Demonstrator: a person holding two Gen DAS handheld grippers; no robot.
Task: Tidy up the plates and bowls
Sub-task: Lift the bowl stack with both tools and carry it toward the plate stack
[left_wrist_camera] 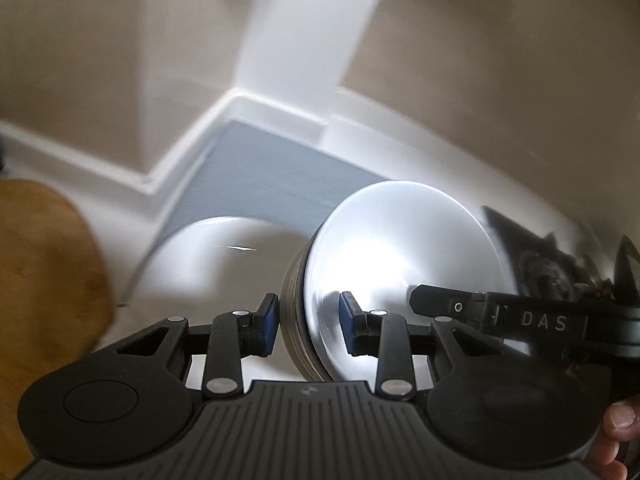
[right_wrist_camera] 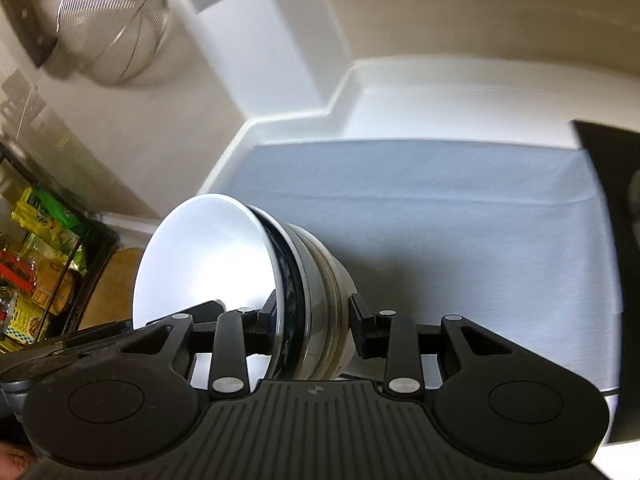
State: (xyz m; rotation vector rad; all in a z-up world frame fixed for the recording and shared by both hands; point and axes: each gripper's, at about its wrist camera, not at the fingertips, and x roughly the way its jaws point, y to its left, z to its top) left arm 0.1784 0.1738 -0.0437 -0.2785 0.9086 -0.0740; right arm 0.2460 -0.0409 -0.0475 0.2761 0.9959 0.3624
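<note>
Both grippers, left (left_wrist_camera: 308, 326) and right (right_wrist_camera: 314, 324), clamp opposite rims of a nested bowl stack (right_wrist_camera: 248, 280), jaws part-closed on its walls (the load looks too heavy for one), holding it tilted above the grey mat (right_wrist_camera: 440, 208), apparently its destination.

The grey mat (right_wrist_camera: 440, 216) is bare over most of its width, open for a pass. At its near left edge the bowl stack (right_wrist_camera: 248, 280) blocks the way, gripped on both sides. A dark object (right_wrist_camera: 612, 184) bounds the mat's right side, the white ledge (right_wrist_camera: 400, 100) and walls close behind it, and a rack (right_wrist_camera: 52, 240) stands left of it
</note>
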